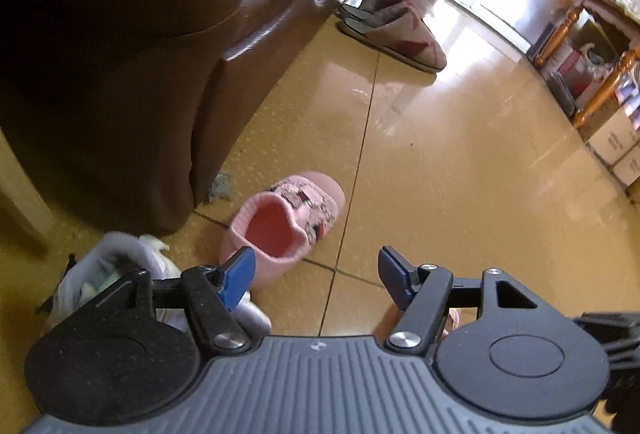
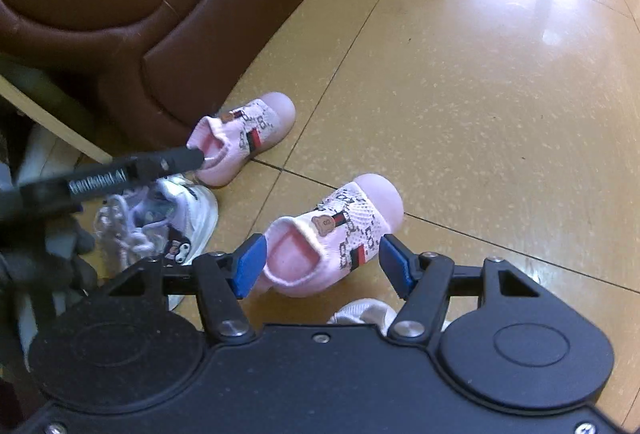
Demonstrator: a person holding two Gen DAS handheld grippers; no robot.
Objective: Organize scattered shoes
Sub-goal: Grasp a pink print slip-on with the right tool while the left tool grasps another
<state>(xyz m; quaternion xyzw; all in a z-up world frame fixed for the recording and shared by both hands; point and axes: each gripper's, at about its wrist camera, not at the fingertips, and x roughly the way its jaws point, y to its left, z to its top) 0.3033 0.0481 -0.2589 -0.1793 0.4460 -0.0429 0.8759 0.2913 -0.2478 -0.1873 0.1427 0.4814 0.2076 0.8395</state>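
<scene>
On the yellow tiled floor (image 2: 460, 81), beside the brown leather sofa (image 2: 120, 13), several small shoes are scattered. Two pink child shoes are seen in the right wrist view: the far pink shoe (image 2: 244, 137) lies close to the sofa base, and the near pink shoe (image 2: 340, 234) lies just in front of the right tool (image 2: 320, 262). The right tool is spread wide; its blue fingertips (image 2: 250, 266) are placed on either side of the near pink shoe, but whether they touch it cannot be told. A white sneaker (image 2: 176, 218) with laces is seen to the left of the near pink shoe, and a bit of another white shoe (image 2: 364, 312) shows under the tool body.

Only one pink shoe (image 1: 288, 222) is shown whole in the left wrist view, lying ahead of the left tool (image 1: 316, 274), between its blue tips and a little to the left. The left tool is also opened wide and nothing is held in it. A white sneaker (image 1: 116, 274) is partly hidden behind its left finger.

Farther away, a pair of patterned slippers (image 1: 400, 33) is set near the sofa end; the wooden desk (image 1: 592, 45) with boxes under it is shown only in the left view. The left tool's black body (image 2: 120, 173) is caught only by the right view, above the white sneaker.
</scene>
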